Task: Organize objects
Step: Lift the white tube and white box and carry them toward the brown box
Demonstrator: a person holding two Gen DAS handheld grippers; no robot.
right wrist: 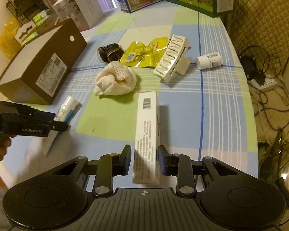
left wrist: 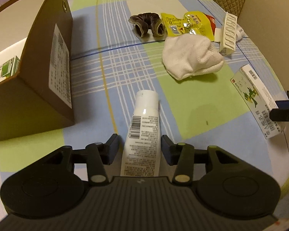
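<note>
The left gripper [left wrist: 140, 147] sits low over a bed with a checked cover [left wrist: 192, 119] in blue, green and white. A white tube [left wrist: 142, 132] lies flat on the cover, right between its two fingers. The fingers stand a little apart from the tube on both sides, so the gripper is partly open and holds nothing. Just to the left of the tube stands a brown cardboard box [left wrist: 48, 88] with a white label on its side. The right gripper [right wrist: 144, 158] is low over the cover too. A long white carton [right wrist: 146, 134] lies between its fingers. There is a small gap on each side, so this gripper is partly open and has no hold on the carton. Farther up the cover lie a balled white cloth [right wrist: 115, 80], a yellow foil packet [right wrist: 142, 55], a dark brown scrunchie [right wrist: 110, 52], a white plastic holder with slots [right wrist: 171, 59] and a small white bottle [right wrist: 209, 60] on its side. The cloth, packet and scrunchie lie close together, and the bottle is off to the right.
</note>
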